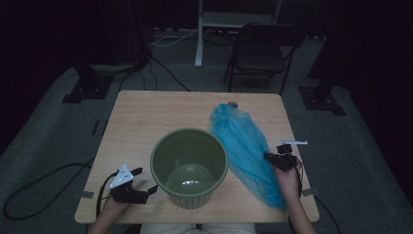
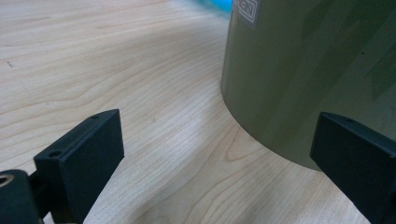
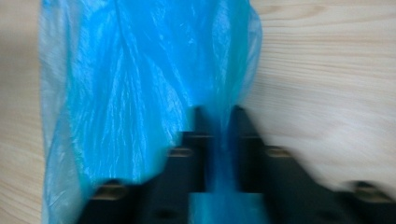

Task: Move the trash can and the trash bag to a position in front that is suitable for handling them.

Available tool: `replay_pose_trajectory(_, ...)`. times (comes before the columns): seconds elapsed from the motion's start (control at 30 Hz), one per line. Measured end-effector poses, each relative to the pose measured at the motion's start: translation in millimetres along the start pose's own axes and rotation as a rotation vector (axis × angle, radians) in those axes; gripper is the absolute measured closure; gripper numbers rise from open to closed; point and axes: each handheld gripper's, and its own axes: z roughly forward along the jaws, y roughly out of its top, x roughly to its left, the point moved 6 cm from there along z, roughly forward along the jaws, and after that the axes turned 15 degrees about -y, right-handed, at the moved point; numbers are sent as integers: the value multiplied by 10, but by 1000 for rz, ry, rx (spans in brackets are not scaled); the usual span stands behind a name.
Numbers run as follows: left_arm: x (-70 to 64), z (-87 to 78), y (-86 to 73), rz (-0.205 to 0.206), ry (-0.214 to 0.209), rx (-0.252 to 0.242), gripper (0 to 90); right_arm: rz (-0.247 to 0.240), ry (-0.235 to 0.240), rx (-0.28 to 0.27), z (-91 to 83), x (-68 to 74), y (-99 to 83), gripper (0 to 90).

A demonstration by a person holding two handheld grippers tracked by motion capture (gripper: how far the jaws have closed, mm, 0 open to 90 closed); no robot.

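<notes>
A blue plastic bag is lying flat on the wooden table, right of an empty green bin. The right gripper is pinching the bag's edge; the left gripper is waiting beside the bin, jaws apart. Lining hasn't begun.

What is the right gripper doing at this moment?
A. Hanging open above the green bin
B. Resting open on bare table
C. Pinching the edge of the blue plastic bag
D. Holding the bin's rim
C: in the right gripper view the right gripper has its jaws closed on a fold of the blue plastic bag.
</notes>
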Motion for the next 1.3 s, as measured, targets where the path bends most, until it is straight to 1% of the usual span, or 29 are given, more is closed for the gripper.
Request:
replay_pose_trajectory(0.03,-2,3,3,3,2,1,33,30,-1,3,-25,-48,-10,671)
replay_pose_trajectory(0.07,-7,7,5,3,-1,1,33,43,-10,1,-51,-92,-27,626)
replay_pose_trajectory(0.1,-11,11,7,5,-2,0,33,52,-2,6,-86,-112,-53,587)
replay_pose_trajectory(0.13,-15,14,8,7,0,3,33,56,6,15,-122,-118,-87,533)
replay_pose_trajectory(0.17,-15,16,8,8,0,3,33,51,11,28,-169,-115,-138,506)
replay_pose_trajectory(0.27,-13,19,7,9,0,5,33,42,46,53,-274,-93,-263,457)
replay_pose_trajectory(0.3,-16,20,8,8,0,4,33,39,44,54,-313,-89,-308,442)
replay_pose_trajectory(0.33,-17,19,8,9,1,5,33,34,32,54,-349,-94,-353,410)
replay_pose_trajectory(0.37,-18,19,11,9,1,4,33,37,27,54,-380,-103,-403,403)
replay_pose_trajectory(0.43,-18,16,13,11,2,4,33,39,52,85,-417,-86,-530,402)
replay_pose_trajectory(0.47,-17,17,13,10,2,2,33,23,55,101,-429,-72,-616,401)
replay_pose_trajectory(0.57,-14,15,12,10,5,4,34,12,76,133,-473,-22,-788,404)
replay_pose_trajectory(0.63,-17,13,13,11,4,3,33,-2,92,135,-546,23,-885,423)
replay_pose_trajectory(0.7,-19,10,17,11,3,1,33,1,124,141,-621,56,-970,426)
replay_pose_trajectory(0.73,-17,10,18,11,2,-1,33,-7,130,141,-654,61,-998,425)
replay_pose_trajectory(0.77,-12,11,17,11,3,1,33,-15,120,135,-679,52,-1003,422)
replay_pose_trajectory(0.8,-10,13,16,10,3,1,33,-17,112,125,-695,35,-986,409)
replay_pose_trajectory(0.83,-10,14,18,10,2,1,33,-10,111,117,-705,7,-950,402)
replay_pose_trajectory(0.87,-12,13,19,12,2,2,33,1,100,106,-707,-29,-894,398)
replay_pose_trajectory(0.9,-16,13,21,12,1,1,33,0,82,90,-701,-65,-824,392)
replay_pose_trajectory(1.0,-14,6,25,13,2,-1,33,-10,72,53,-670,-108,-556,358)
replay_pose_trajectory(1.03,-10,4,23,11,2,-3,33,-22,68,35,-663,-101,-451,349)
replay_pose_trajectory(1.07,-4,4,20,8,3,-3,33,-49,71,20,-643,-89,-342,330)
replay_pose_trajectory(1.1,0,7,16,5,3,-4,33,-62,70,21,-605,-79,-232,309)
replay_pose_trajectory(1.13,3,10,15,5,2,-3,33,-73,67,10,-555,-71,-118,309)
replay_pose_trajectory(1.17,-3,14,15,4,1,-3,33,-78,75,3,-496,-52,-12,307)
replay_pose_trajectory(1.2,-10,16,17,7,0,-1,33,-84,83,7,-418,-32,77,301)
replay_pose_trajectory(1.23,-17,17,18,10,0,2,33,-88,75,16,-331,-9,150,301)
replay_pose_trajectory(1.3,-20,10,19,12,0,2,33,-113,55,41,-145,50,241,292)
